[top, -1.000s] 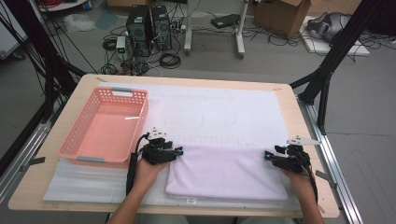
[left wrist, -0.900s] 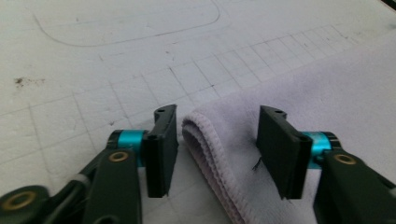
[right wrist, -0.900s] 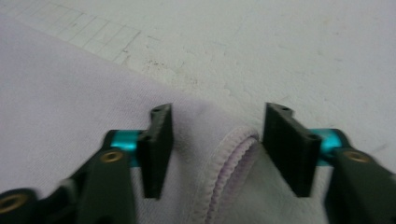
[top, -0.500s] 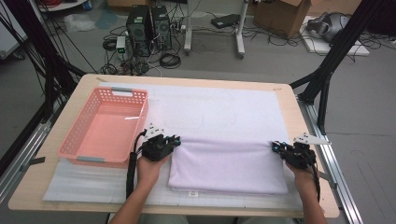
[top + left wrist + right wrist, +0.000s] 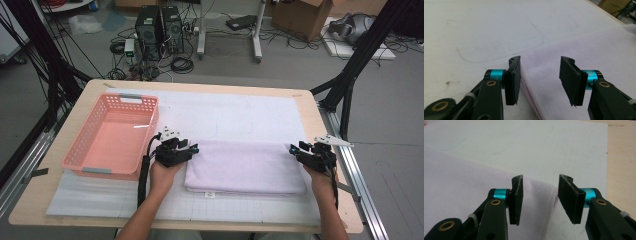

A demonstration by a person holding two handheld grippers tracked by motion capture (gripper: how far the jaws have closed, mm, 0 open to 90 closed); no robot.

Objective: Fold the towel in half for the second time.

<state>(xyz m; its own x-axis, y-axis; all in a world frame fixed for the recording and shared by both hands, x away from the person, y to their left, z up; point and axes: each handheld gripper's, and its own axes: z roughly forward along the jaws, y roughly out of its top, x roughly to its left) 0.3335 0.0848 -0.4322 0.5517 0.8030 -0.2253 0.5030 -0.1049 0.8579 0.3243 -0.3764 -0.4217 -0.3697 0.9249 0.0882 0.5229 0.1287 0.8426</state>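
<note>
My left fingers [image 5: 540, 80] and right fingers [image 5: 540, 198] have just opened, gripping nothing. Their tips hide the folded lilac cloth's [image 5: 245, 167] end edges. The cloth's long axis runs left-right along the desk [image 5: 330, 210].

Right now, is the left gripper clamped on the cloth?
Apart. In the left gripper view, the left gripper has just opened; the cloth edge lies between its jaws, unpinched.

A light wooden table [image 5: 330, 200] carries a white mat [image 5: 235, 112] over most of its top. On the mat lie 2 things: a pink basket [image 5: 112, 137] at the left and a folded pale lilac cloth [image 5: 245, 167] just right of it, lying flat.
</note>
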